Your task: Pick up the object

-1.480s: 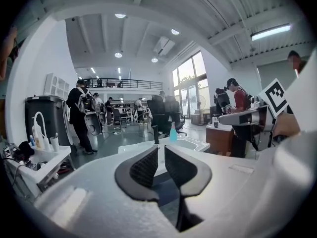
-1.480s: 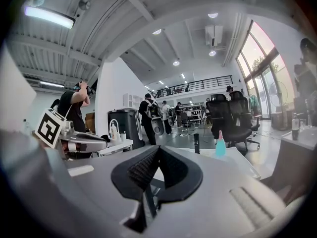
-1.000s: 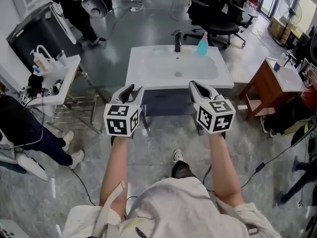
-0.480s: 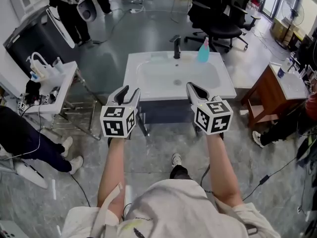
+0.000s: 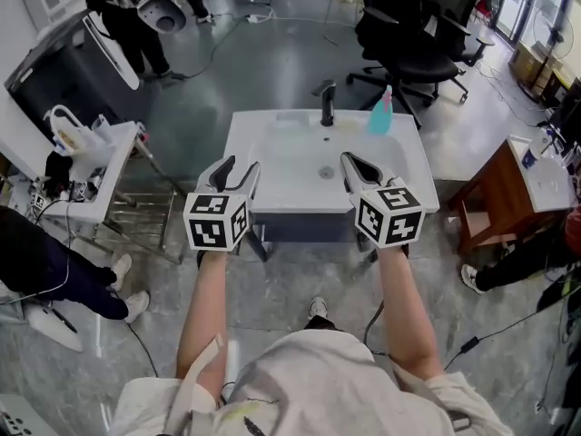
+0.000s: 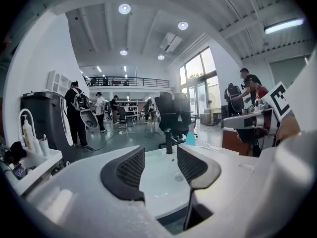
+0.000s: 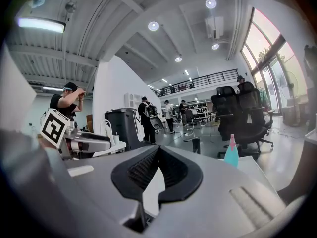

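White ceramic fills the middle of the head view: the sink (image 5: 245,143) sits straight ahead. It's closer under the grippers than a moment ago, so the person has stepped in toward it. The teal bottle (image 5: 380,116), likely the object to pick up, stands untouched on the back right of the sink top, just right of the black faucet (image 5: 327,103). The left gripper (image 5: 238,169) hovers over the front left edge and the right gripper (image 5: 352,162) over the front right. Both are well short of the bottle, so the approach looks barely begun.

Over to the left gripper view, and here's the change: the jaws are opening, the ribbed pads spread wide. Nothing sits between them but the basin beyond. The bottle stands upright in the distance, past the right-hand pad and off the centre line. That spreading suggests this tool is readying for the grab, though it would need to swing right and reach forward.

Now the right gripper view: the jaws are pressed together at the tips, pinching nothing, with only a sliver of white sink showing below where they meet. The bottle stands off to the right of the closed jaws, clear of them.
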A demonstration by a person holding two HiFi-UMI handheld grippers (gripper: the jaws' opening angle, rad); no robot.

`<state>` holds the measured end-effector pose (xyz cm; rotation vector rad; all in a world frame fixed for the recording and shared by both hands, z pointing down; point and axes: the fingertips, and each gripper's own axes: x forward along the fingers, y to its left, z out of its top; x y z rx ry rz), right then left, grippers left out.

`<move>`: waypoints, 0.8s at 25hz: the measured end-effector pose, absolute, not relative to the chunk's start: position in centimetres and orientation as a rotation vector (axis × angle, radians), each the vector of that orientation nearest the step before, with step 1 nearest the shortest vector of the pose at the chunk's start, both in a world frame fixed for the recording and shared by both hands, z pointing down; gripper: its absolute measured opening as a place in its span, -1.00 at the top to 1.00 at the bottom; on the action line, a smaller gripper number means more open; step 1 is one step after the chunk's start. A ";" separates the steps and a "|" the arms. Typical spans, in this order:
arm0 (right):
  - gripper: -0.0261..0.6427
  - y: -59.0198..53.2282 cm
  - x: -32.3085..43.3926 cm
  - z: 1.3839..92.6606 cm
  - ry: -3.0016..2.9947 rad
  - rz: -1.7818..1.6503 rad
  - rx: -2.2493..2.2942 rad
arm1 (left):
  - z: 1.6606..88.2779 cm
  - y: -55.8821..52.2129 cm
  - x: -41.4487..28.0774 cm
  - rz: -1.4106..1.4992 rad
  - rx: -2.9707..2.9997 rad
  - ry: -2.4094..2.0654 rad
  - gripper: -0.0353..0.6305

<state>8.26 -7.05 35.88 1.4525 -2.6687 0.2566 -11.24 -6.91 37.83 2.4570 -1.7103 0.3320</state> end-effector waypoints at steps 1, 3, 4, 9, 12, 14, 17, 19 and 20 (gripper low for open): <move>0.91 -7.9 8.4 35.9 -2.673 0.258 1.445 | 37.9 -7.7 -11.1 0.335 2.451 -1.716 0.26; 0.91 -9.5 8.7 35.9 -2.682 0.264 1.430 | 37.9 -9.1 -10.8 0.345 2.441 -1.726 0.25; 0.91 -10.3 8.8 35.9 -2.685 0.268 1.423 | 37.9 -9.7 -10.6 0.351 2.436 -1.730 0.24; 0.91 -13.8 9.9 36.0 -2.698 0.280 1.395 | 38.2 -12.9 -9.6 0.370 2.415 -1.748 0.24; 0.91 -15.7 10.5 36.0 -2.707 0.284 1.383 | 38.4 -14.5 -9.0 0.382 2.409 -1.754 0.24; 0.91 -16.7 10.8 36.0 -2.714 0.284 1.373 | 38.5 -15.4 -8.8 0.391 2.402 -1.763 0.23; 0.91 -18.0 11.4 36.1 -2.718 0.288 1.363 | 38.5 -16.6 -8.6 0.399 2.391 -1.778 0.23; 0.91 -18.8 11.7 36.2 -2.718 0.292 1.360 | 38.5 -17.2 -8.4 0.401 2.385 -1.783 0.23; 0.91 -19.1 11.8 36.2 -2.718 0.294 1.357 | 38.6 -17.4 -8.4 0.402 2.381 -1.785 0.23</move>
